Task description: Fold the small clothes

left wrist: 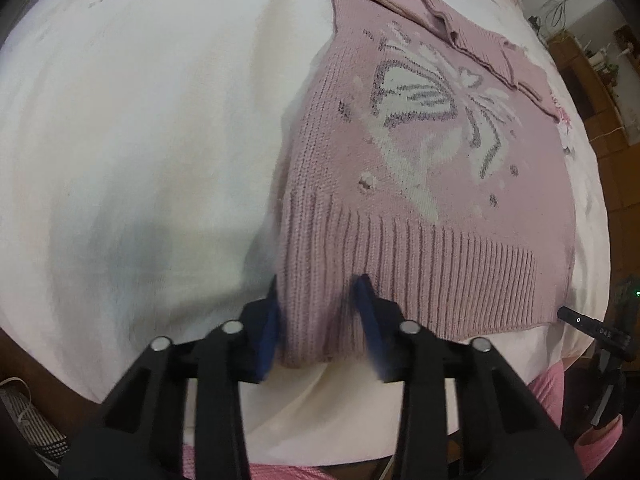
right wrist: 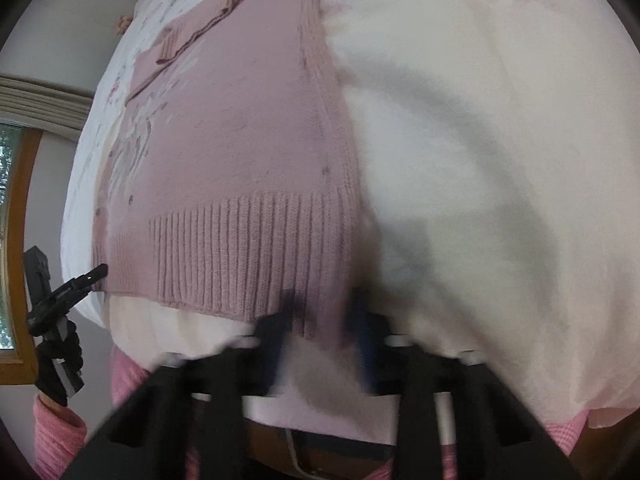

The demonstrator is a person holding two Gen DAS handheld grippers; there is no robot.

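A pink knitted sweater [left wrist: 420, 152] with a white bow pattern lies flat on the white bed sheet [left wrist: 140, 120], its sleeves folded across the chest. My left gripper [left wrist: 320, 312] has closed in on the near left corner of the ribbed hem [left wrist: 320, 300]; the knit fills the gap between the blue pads [left wrist: 269, 330]. In the right wrist view my right gripper [right wrist: 324, 312] holds the near right corner of the hem [right wrist: 320, 304] the same way, and its fingers are motion-blurred. Each gripper also shows in the other's view: right gripper [left wrist: 576, 320], left gripper [right wrist: 92, 274].
The bed edge [left wrist: 340, 440] runs just below both grippers, with a person's pink sleeves [right wrist: 56, 436] behind it. A wooden shelf with cables [left wrist: 600, 72] stands to the right of the bed. A window with a wooden frame [right wrist: 16, 240] is at the left.
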